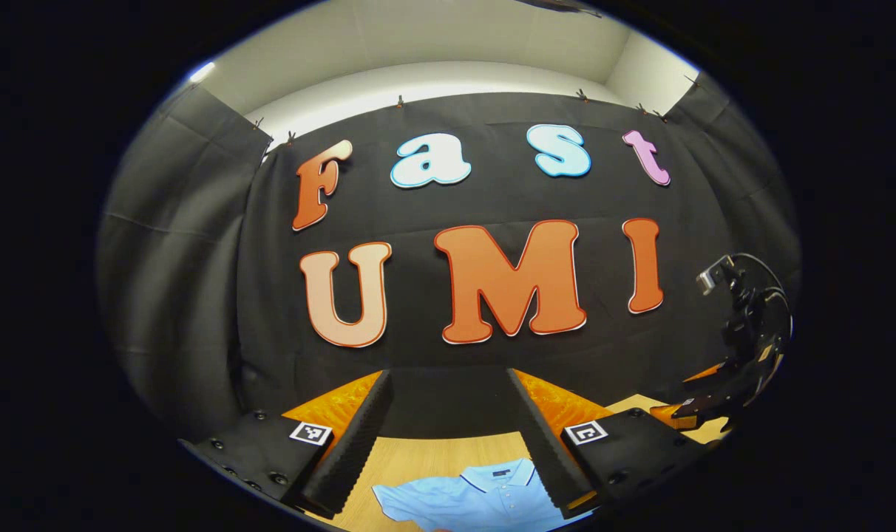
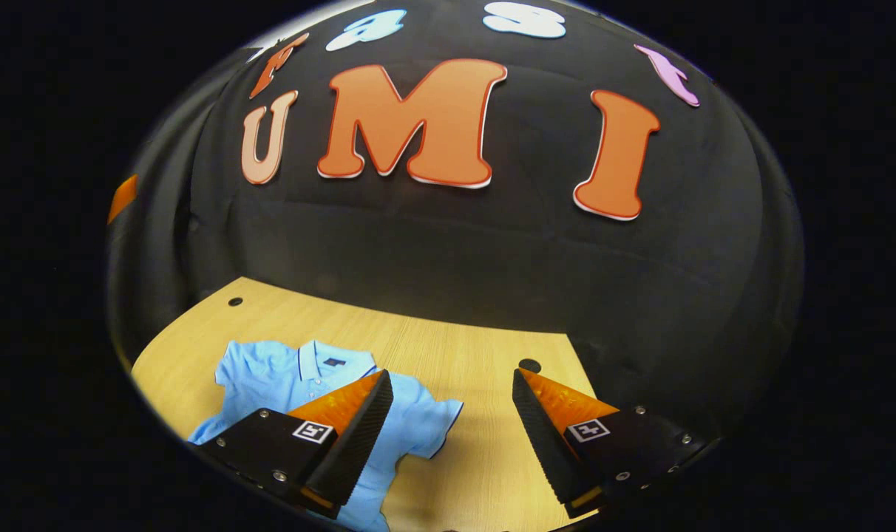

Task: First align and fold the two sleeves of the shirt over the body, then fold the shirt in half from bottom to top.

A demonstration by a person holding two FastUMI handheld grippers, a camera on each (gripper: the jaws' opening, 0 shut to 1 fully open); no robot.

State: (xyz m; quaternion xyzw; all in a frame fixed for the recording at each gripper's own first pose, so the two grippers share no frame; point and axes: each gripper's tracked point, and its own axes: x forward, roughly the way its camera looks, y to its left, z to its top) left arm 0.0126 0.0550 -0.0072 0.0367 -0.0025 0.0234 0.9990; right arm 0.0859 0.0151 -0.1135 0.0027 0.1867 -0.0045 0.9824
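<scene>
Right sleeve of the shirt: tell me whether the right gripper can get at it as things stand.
Probably yes. In the right gripper view the right gripper is open above the wooden table, and the blue shirt lies flat with its sleeve spread out beside the fingers. Nothing lies between them.

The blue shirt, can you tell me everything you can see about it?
The shirt is a light blue polo with short sleeves, a collar edged by a thin dark stripe, a small dark tag inside the neck and a buttoned placket. It looks like soft knit cloth. It lies spread flat, front up and unfolded, on the wooden table, collar toward the black wall. Both tongs are open above it; neither grips it.
</scene>
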